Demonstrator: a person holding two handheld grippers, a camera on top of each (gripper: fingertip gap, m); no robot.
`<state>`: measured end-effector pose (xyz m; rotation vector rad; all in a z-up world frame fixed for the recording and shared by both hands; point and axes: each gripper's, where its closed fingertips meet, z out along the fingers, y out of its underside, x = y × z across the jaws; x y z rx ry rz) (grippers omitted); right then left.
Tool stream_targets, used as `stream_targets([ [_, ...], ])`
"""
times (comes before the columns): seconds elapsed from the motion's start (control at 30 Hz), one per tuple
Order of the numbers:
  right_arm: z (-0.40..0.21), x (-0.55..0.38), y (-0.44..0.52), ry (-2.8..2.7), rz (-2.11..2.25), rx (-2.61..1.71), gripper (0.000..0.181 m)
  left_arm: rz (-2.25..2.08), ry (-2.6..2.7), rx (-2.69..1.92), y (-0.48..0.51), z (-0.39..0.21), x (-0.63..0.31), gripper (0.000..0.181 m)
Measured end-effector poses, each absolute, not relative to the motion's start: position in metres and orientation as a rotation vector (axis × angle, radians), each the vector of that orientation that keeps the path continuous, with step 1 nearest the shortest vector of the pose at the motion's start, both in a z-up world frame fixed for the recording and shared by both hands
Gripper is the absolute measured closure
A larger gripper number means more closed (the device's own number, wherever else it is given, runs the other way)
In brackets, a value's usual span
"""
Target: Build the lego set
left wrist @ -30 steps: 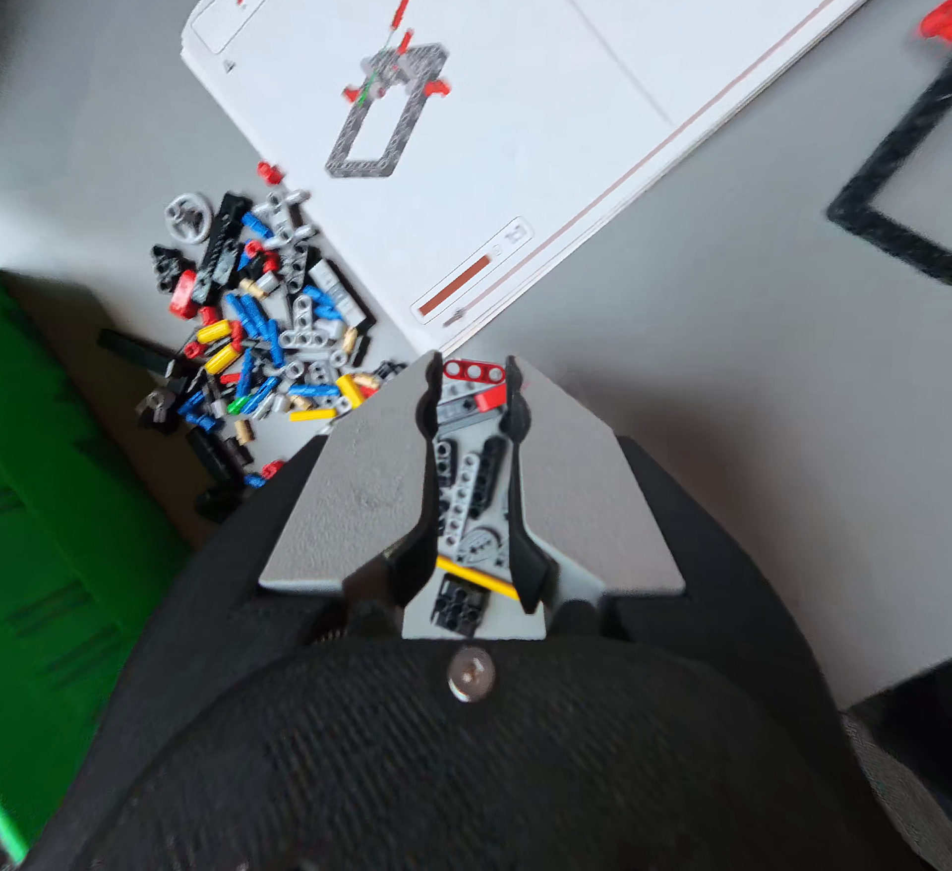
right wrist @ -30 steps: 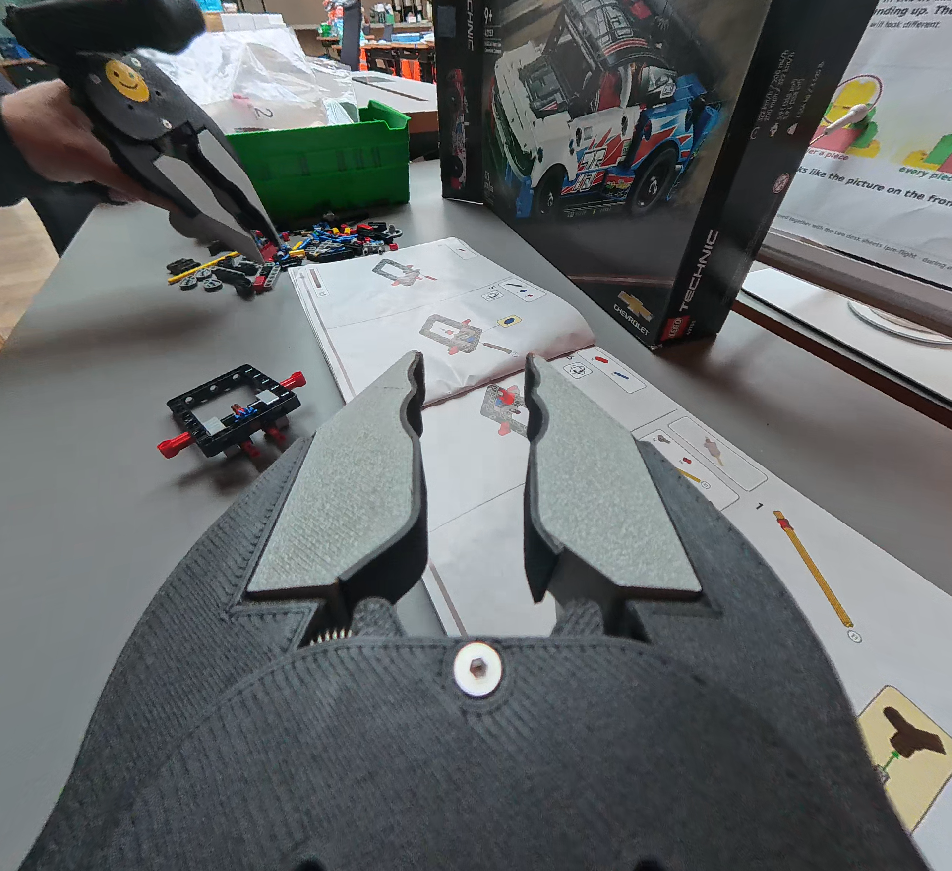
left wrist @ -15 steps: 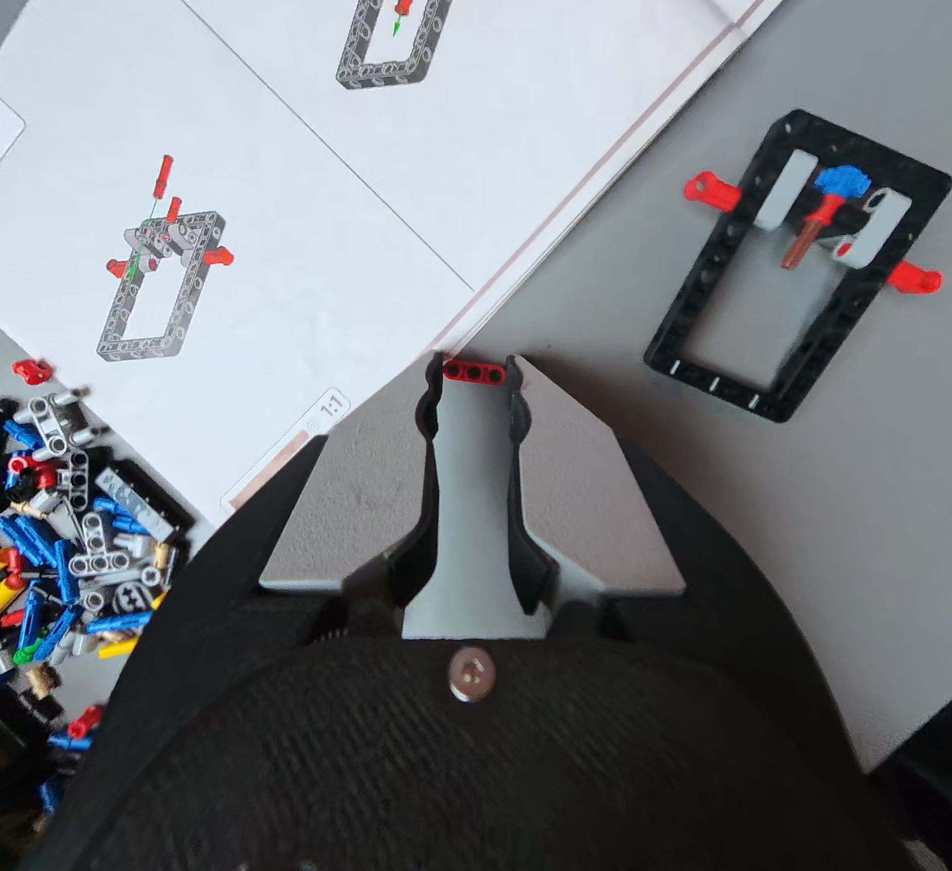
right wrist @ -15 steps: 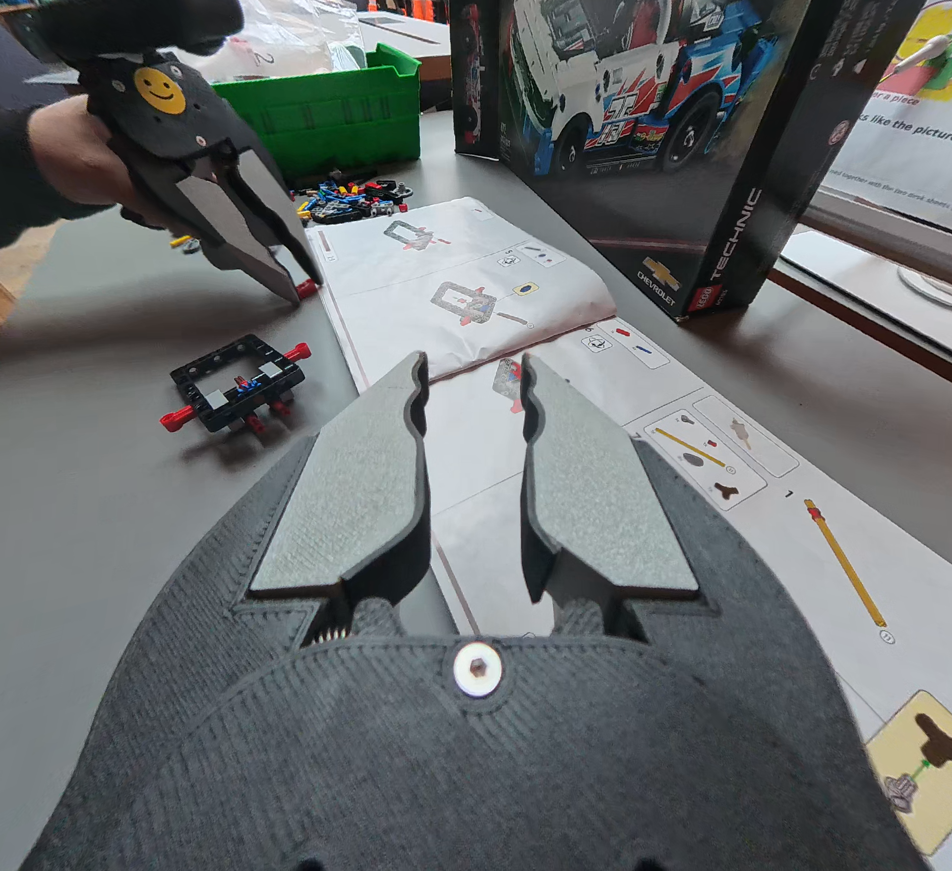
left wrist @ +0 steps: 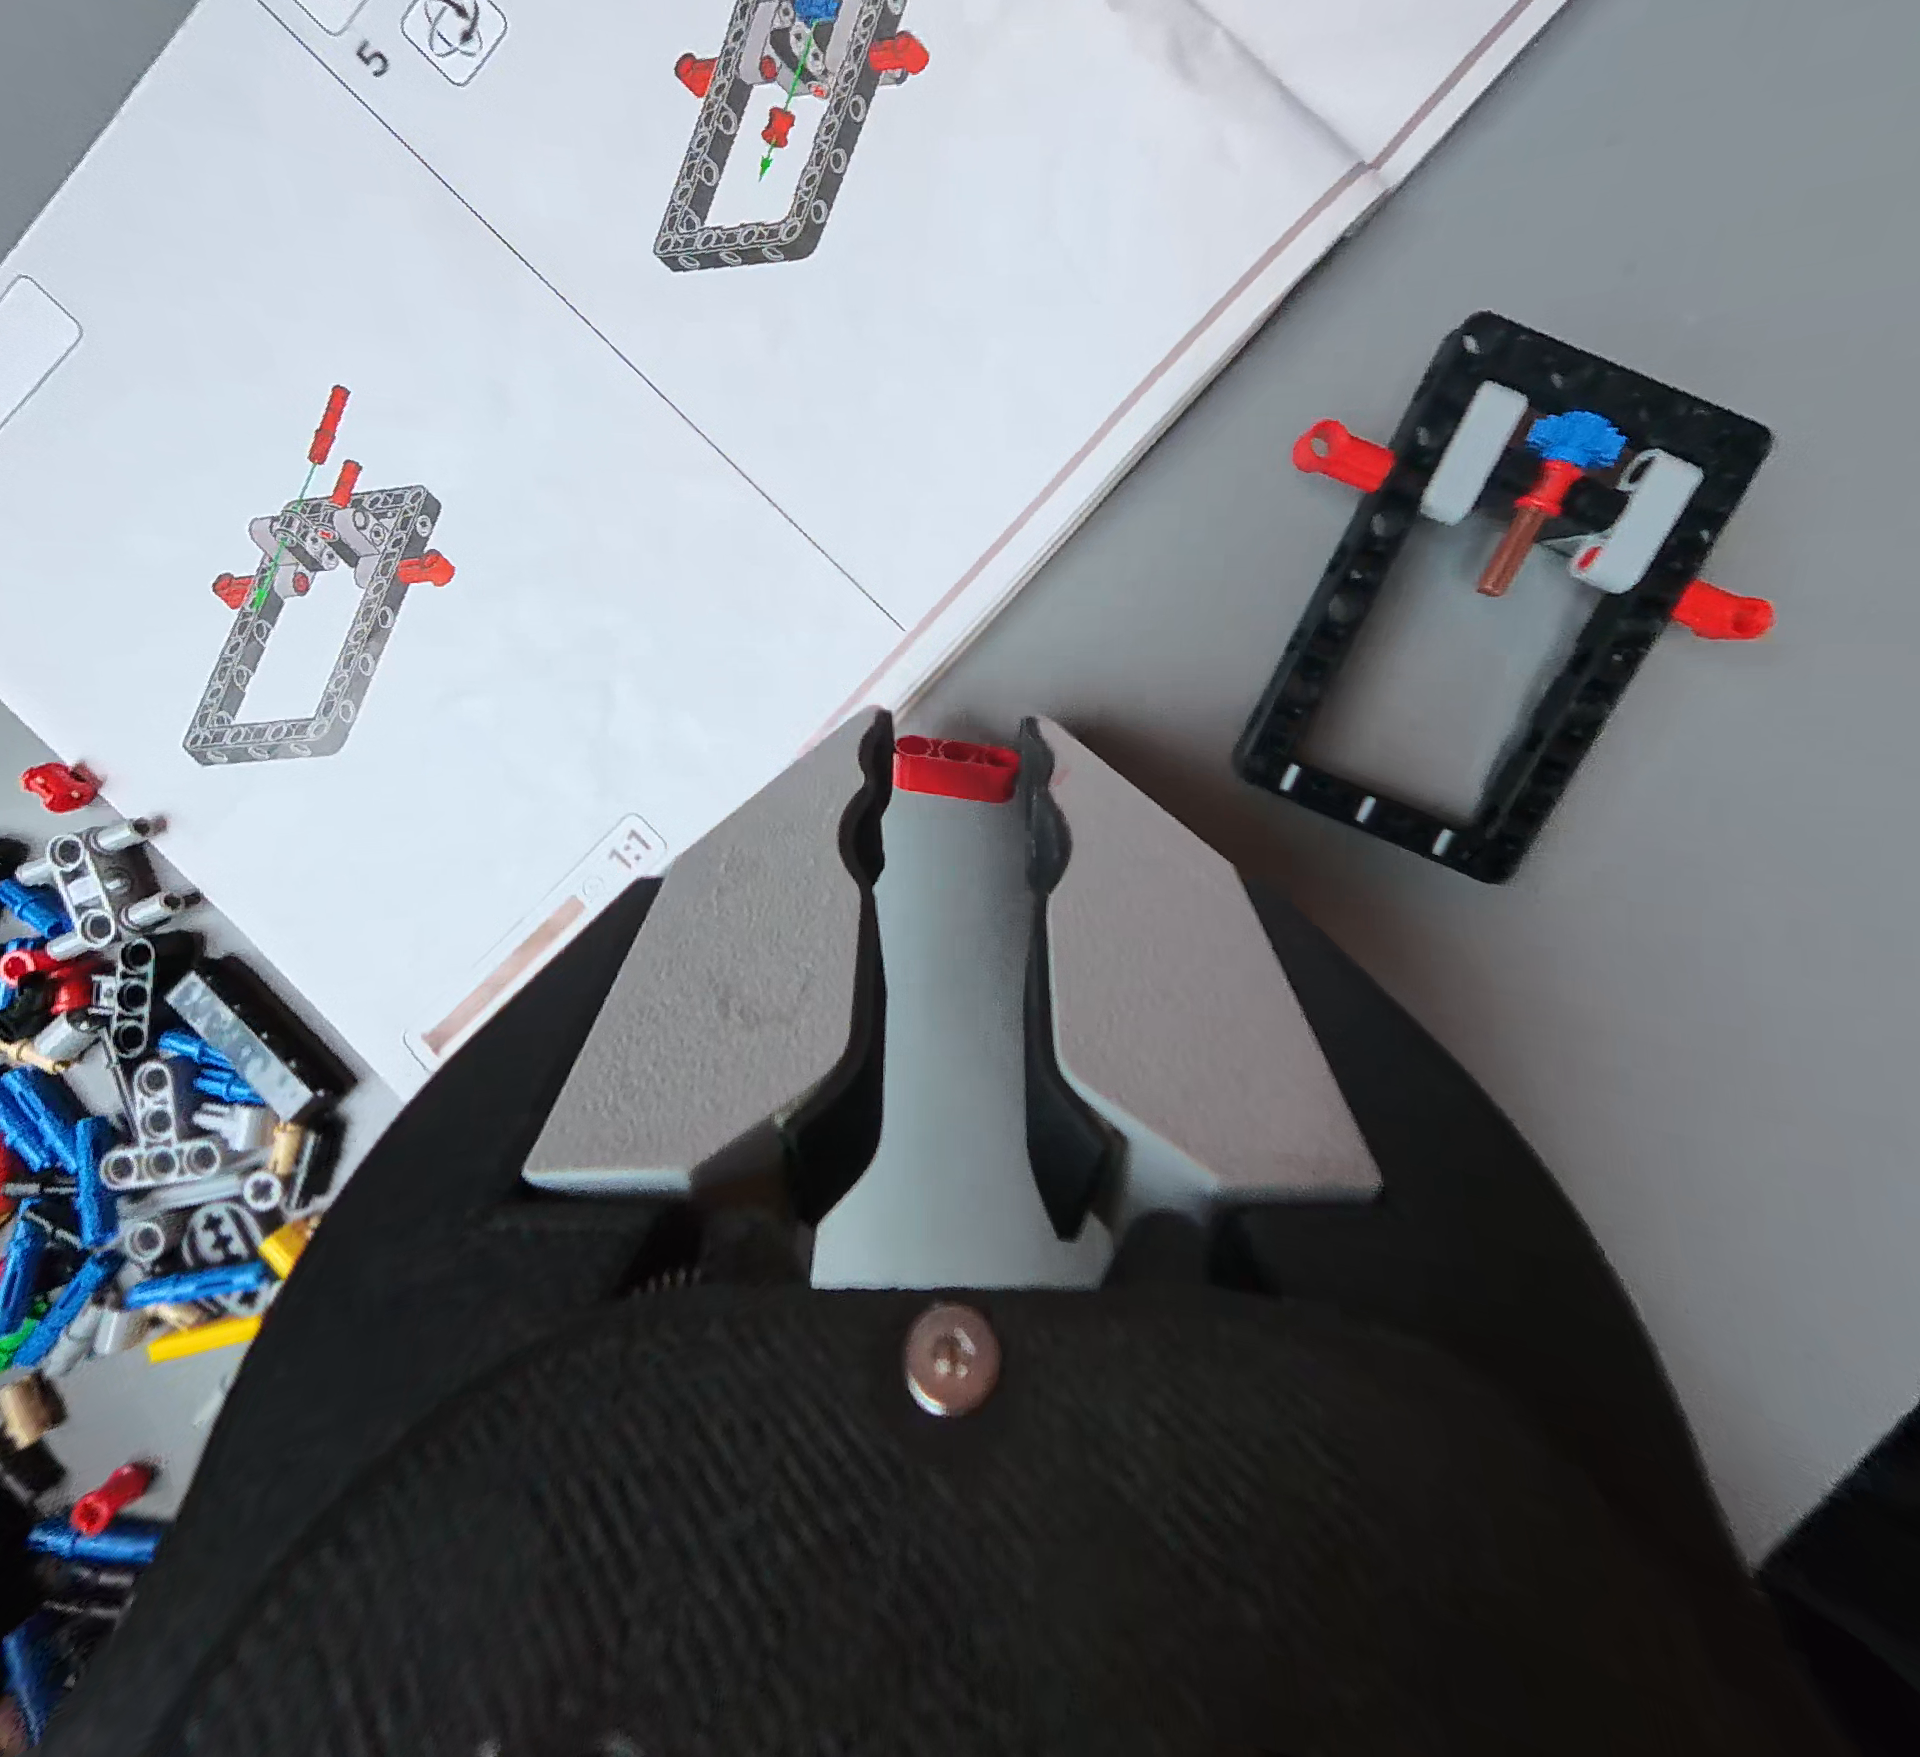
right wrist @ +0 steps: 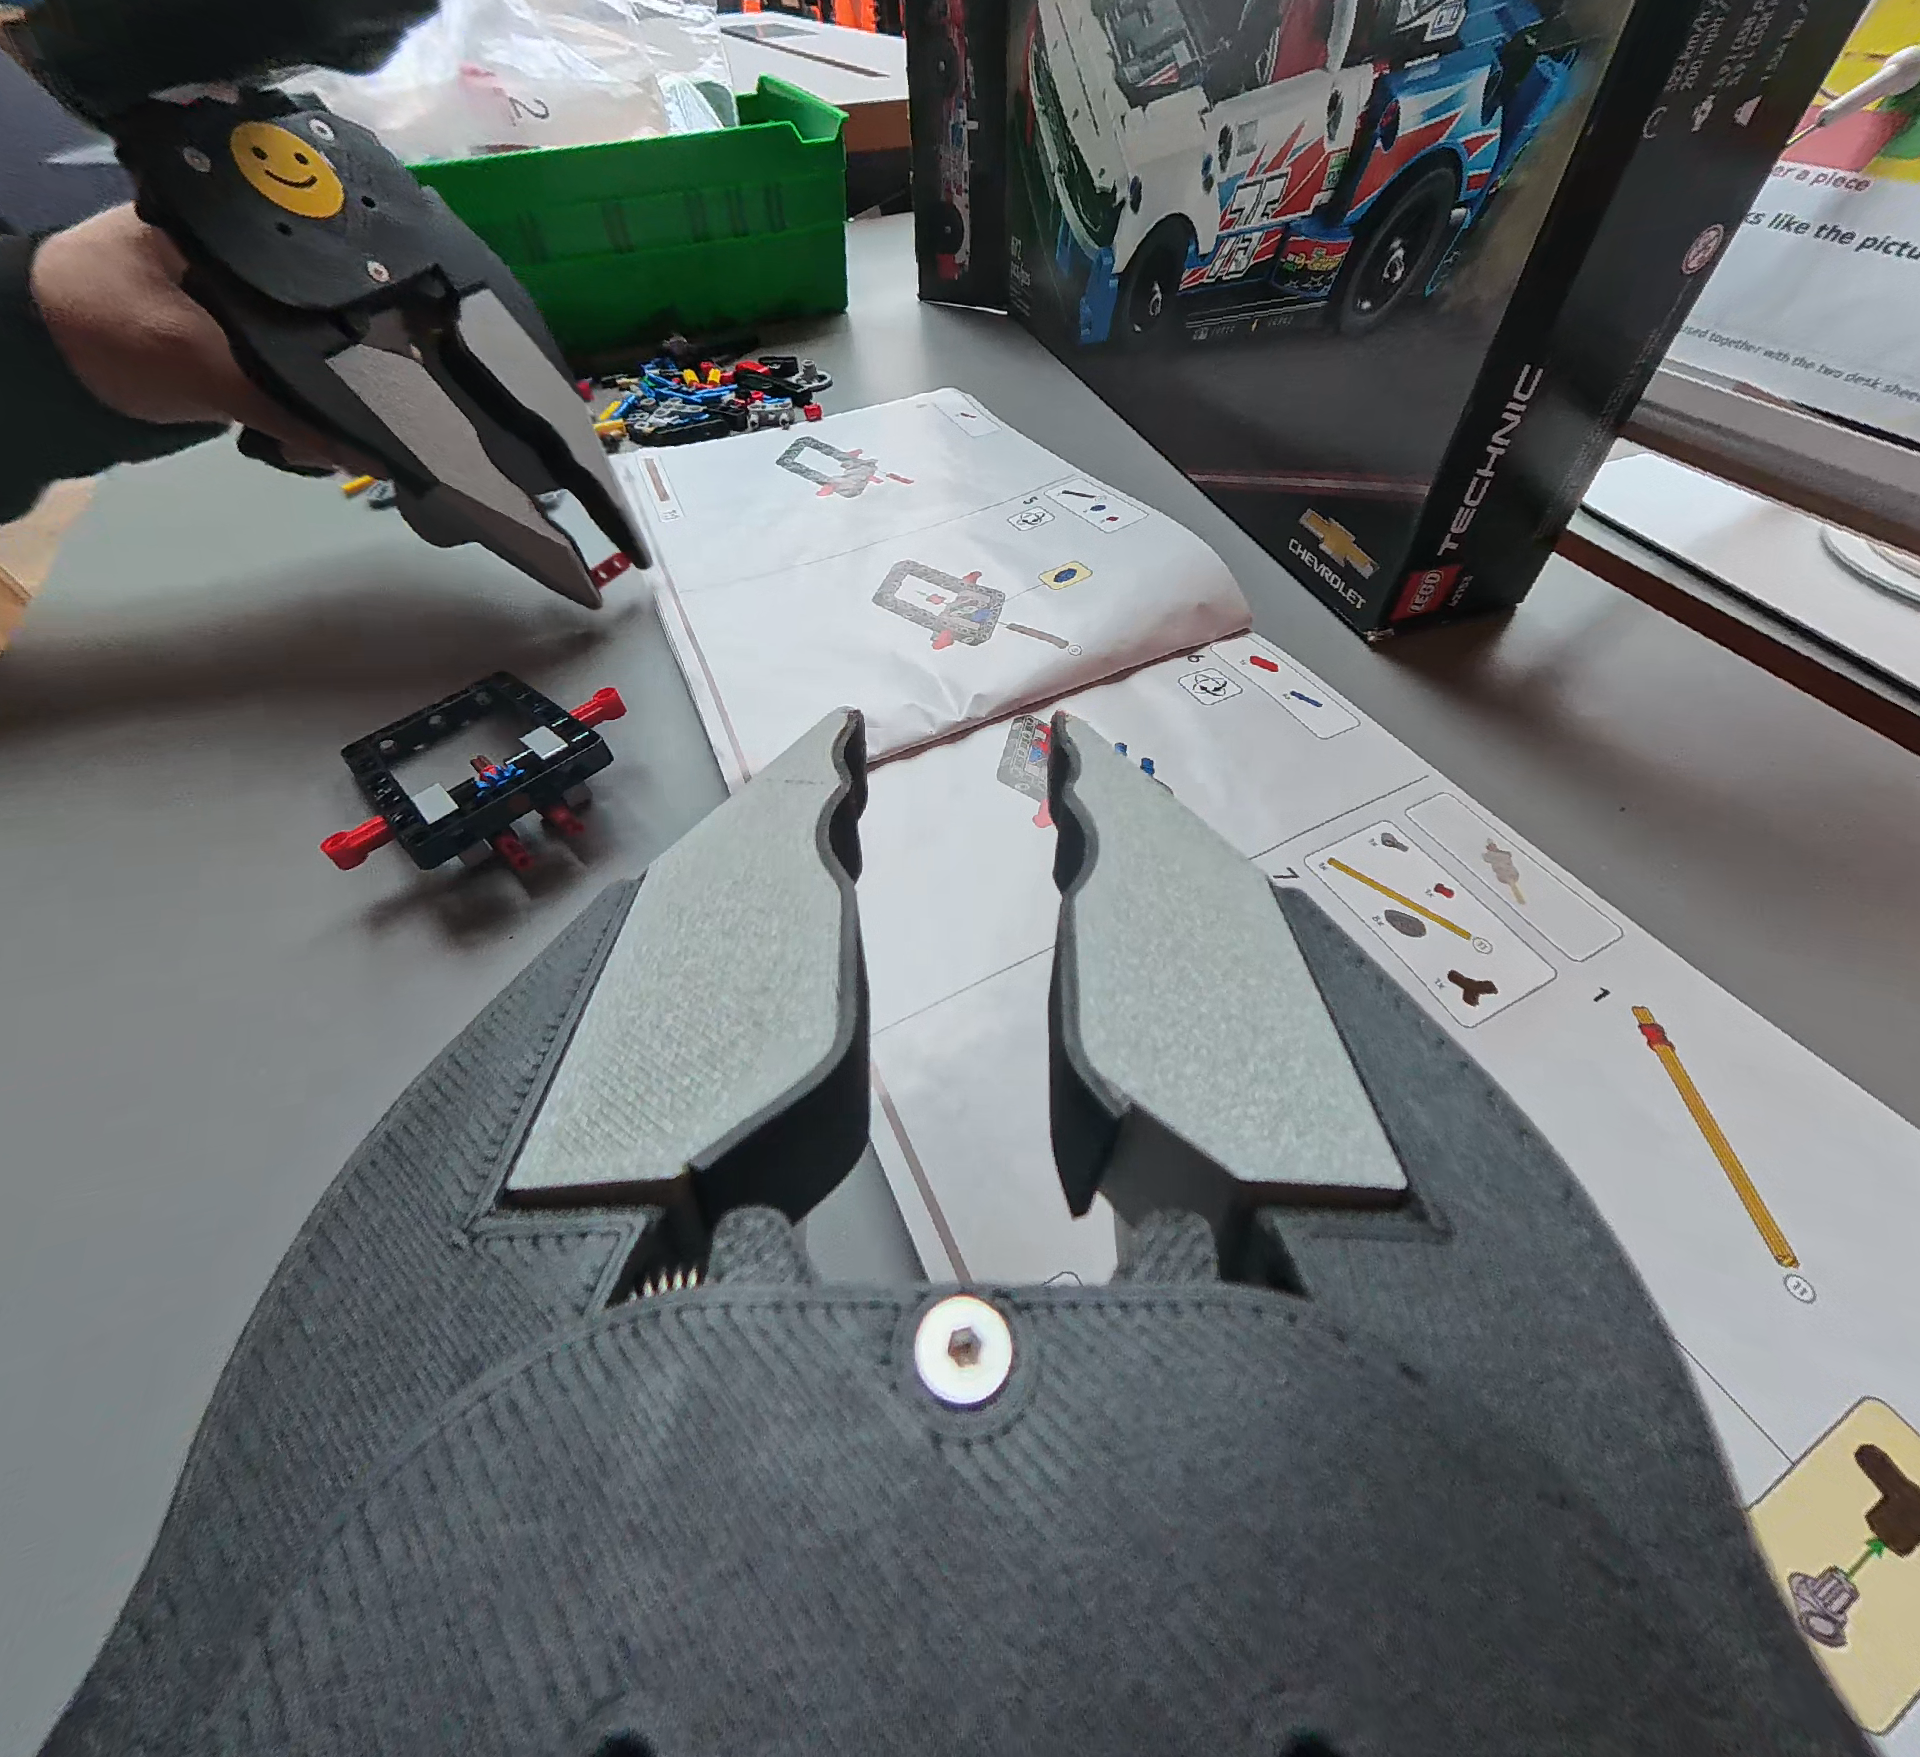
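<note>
My left gripper (left wrist: 951, 762) is shut on a short red beam (left wrist: 954, 768), held at the fingertips above the grey table beside the booklet's edge. It also shows in the right wrist view (right wrist: 613, 569), held by a hand. The black frame assembly (left wrist: 1496, 601), with red pins, grey pieces, a blue gear and a brown axle, lies flat on the table to the right of the left gripper. It also shows in the right wrist view (right wrist: 473, 777). My right gripper (right wrist: 956, 772) is open and empty over the open instruction booklet (right wrist: 935, 564).
A pile of loose bricks (left wrist: 135, 1136) lies to the left of the left gripper, also seen in the right wrist view (right wrist: 717, 393). A green bin (right wrist: 665, 221) stands behind it. The set's box (right wrist: 1351, 180) stands upright at the back right. About 20 centimetres separates my left fingertips from my right.
My left gripper lifted the red beam out of the pile and carried it right, past the booklet's edge toward the black frame. My right gripper stayed open and shifted slightly.
</note>
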<state>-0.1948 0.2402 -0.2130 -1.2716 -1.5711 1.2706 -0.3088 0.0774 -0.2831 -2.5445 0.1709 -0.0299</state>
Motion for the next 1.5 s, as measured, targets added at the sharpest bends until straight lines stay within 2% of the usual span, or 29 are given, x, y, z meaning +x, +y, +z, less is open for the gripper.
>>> stream_targets([
  [0.33, -0.212, -0.194, 0.24, -1.568, 1.269, -1.269, 0.15, -0.162, 0.274, -2.493, 0.047, -0.26, -0.262, 0.159],
  [0.6, -0.212, -0.194, 0.239, -1.574, 1.263, -1.262, 0.15, -0.227, 0.339, -2.574, 0.033, -0.292, -0.245, 0.159],
  [0.83, -0.212, -0.194, 0.238, -1.575, 1.265, -1.26, 0.15, -0.261, 0.381, -2.531, 0.035, -0.281, -0.239, 0.146],
  [1.03, -0.212, -0.194, 0.238, -1.573, 1.267, -1.26, 0.15, -0.215, 0.436, -2.499, 0.033, -0.268, -0.245, 0.144],
  [1.33, -0.211, -0.193, 0.242, -1.556, 1.276, -1.272, 0.149, 0.008, 0.257, -2.191, 0.118, -0.208, -0.302, 0.147],
  [1.5, -0.214, -0.193, 0.239, -1.58, 1.272, -1.274, 0.149, -0.002, 0.193, -2.08, 0.168, -0.204, -0.322, 0.147],
])
